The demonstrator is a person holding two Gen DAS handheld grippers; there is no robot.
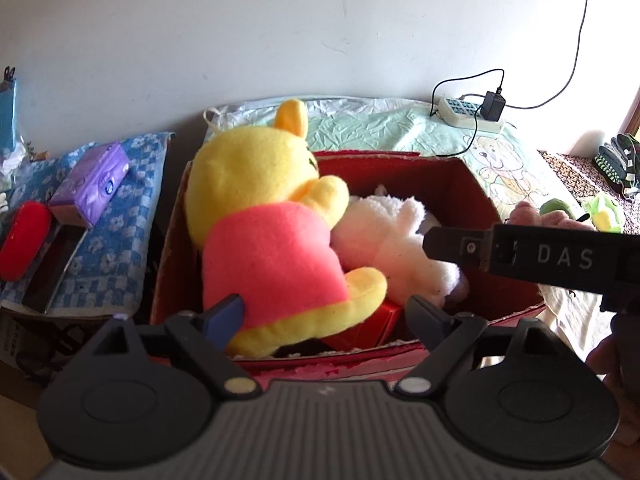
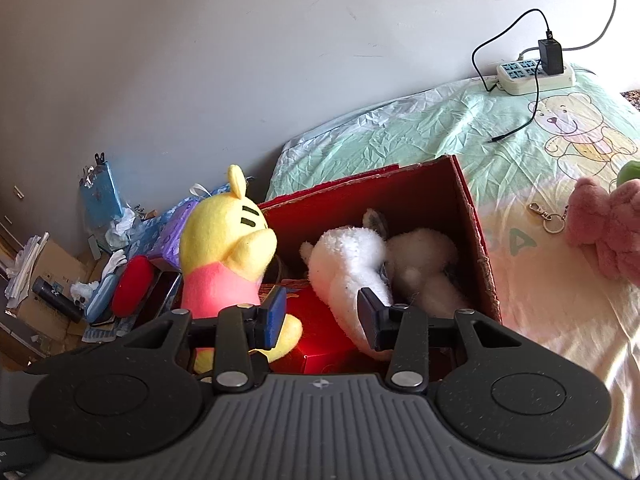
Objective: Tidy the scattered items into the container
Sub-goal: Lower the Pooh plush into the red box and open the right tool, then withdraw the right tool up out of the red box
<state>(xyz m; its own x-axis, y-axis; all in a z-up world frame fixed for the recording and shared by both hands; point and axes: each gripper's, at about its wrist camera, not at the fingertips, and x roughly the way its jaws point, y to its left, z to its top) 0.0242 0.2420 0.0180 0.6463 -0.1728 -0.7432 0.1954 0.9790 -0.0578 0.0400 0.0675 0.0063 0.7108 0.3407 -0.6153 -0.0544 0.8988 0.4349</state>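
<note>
Plush toys fill the red cardboard box [image 1: 472, 184], which sits on a bed [image 2: 400, 128] covered by a pale green bear-print sheet. At the box's left end a yellow bear in a pink shirt [image 1: 272, 240] stands upright, leaning against the left wall with its head above the rim. Just right of it, touching its arm, a white plush [image 1: 400, 240] lies inside the box, and a small red carton [image 1: 372, 324] lies under the bear's leg at the near side. The left hand-held gripper [image 1: 324, 312] hovers over the near rim, fingers spread and holding nothing. The right hand-held gripper [image 2: 322, 316] also hangs released above the box's near edge, empty. Farther right, outside the box, a pink plush [image 2: 608, 228] lies on the sheet beside a metal key ring [image 2: 546, 216]. A white power strip [image 2: 532, 74] rests at the far right against the wall.
</note>
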